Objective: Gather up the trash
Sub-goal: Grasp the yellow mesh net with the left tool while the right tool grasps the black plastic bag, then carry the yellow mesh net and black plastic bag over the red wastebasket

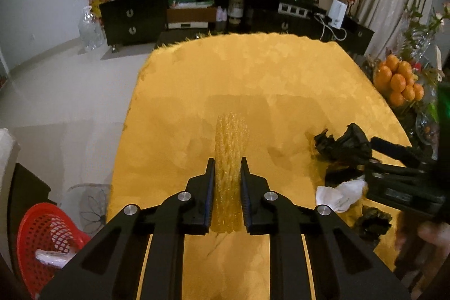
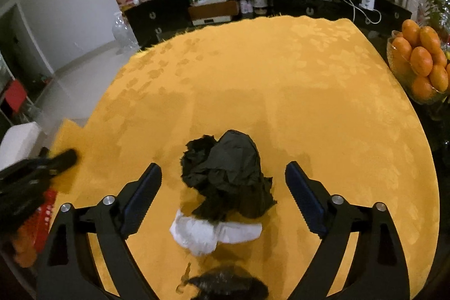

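Note:
My left gripper point(image 1: 227, 162) is shut on a yellow foam fruit net point(image 1: 231, 137), which stands up between the pads above the yellow tablecloth point(image 1: 253, 69). In the right wrist view my right gripper point(image 2: 223, 170) is open, its fingers wide on either side of a crumpled black plastic bag point(image 2: 233, 159). A crumpled white tissue point(image 2: 208, 235) lies just in front of the bag, nearer the camera. Another dark crumpled scrap point(image 2: 227, 286) sits at the bottom edge. The left wrist view shows the same bag point(image 1: 340, 145), tissue point(image 1: 340, 193) and scrap point(image 1: 371, 221) at the right.
A red mesh basket point(image 1: 47, 229) with something white inside stands low beside the table's left edge. A glass bowl of oranges point(image 2: 419, 61) sits off the table's right side. A dark cabinet point(image 1: 129, 16) with frames and ornaments runs along the far wall.

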`<state>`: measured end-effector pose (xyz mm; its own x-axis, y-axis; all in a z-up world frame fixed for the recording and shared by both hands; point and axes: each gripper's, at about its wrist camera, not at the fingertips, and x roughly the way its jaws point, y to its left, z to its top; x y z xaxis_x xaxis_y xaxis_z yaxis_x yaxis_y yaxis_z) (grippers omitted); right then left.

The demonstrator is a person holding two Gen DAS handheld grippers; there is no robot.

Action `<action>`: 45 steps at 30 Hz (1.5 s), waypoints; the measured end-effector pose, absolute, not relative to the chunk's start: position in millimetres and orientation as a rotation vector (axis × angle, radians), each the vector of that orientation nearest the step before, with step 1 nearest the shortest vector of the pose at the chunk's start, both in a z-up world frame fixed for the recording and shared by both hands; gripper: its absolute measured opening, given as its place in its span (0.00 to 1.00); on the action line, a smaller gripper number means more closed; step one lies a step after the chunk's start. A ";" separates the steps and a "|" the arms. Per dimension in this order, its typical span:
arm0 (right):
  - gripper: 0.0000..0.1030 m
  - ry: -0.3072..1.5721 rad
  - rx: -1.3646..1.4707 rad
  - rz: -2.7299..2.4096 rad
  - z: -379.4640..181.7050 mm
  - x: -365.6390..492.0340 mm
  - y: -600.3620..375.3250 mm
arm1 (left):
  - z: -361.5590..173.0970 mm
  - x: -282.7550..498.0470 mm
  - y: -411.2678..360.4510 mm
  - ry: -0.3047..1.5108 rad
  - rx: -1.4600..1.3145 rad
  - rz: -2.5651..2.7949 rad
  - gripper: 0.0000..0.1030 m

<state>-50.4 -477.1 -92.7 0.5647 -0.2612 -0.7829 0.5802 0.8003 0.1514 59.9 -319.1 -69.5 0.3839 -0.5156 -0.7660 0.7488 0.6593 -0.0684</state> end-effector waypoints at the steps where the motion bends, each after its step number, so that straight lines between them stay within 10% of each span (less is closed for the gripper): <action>1: 0.84 0.843 0.418 -0.518 -96.2 -48.0 -478.6 | -66.9 59.6 -316.5 0.841 0.312 -0.819 0.15; 6: 0.84 0.861 0.413 -0.525 -104.9 -42.8 -481.9 | -63.0 62.2 -309.0 0.834 0.304 -0.802 0.15; 14: 0.50 0.863 0.405 -0.491 -100.4 -40.8 -478.5 | -61.3 63.9 -305.3 0.832 0.296 -0.785 0.15; 45: 0.49 0.616 0.360 -0.386 -2.4 -48.7 -425.0 | -9.7 70.2 -251.6 0.712 0.196 -0.703 0.15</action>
